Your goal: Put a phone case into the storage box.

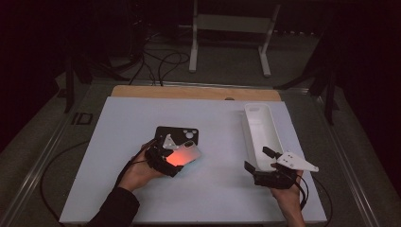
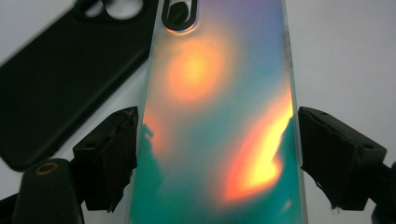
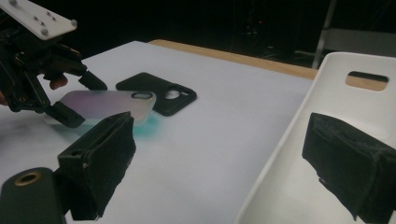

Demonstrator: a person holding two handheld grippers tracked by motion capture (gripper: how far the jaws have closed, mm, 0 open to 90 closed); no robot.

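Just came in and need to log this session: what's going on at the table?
A person works two hand-held grippers over a white table. The left gripper straddles an iridescent phone case, its jaws at the case's two long edges; a firm grip cannot be told. A black case lies just beyond it. The right gripper is open with nothing in it, poised at the near end of a white tray.

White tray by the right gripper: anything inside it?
The white tray looks bare inside in the high view. The right gripper hides its near end, so that part cannot be checked.
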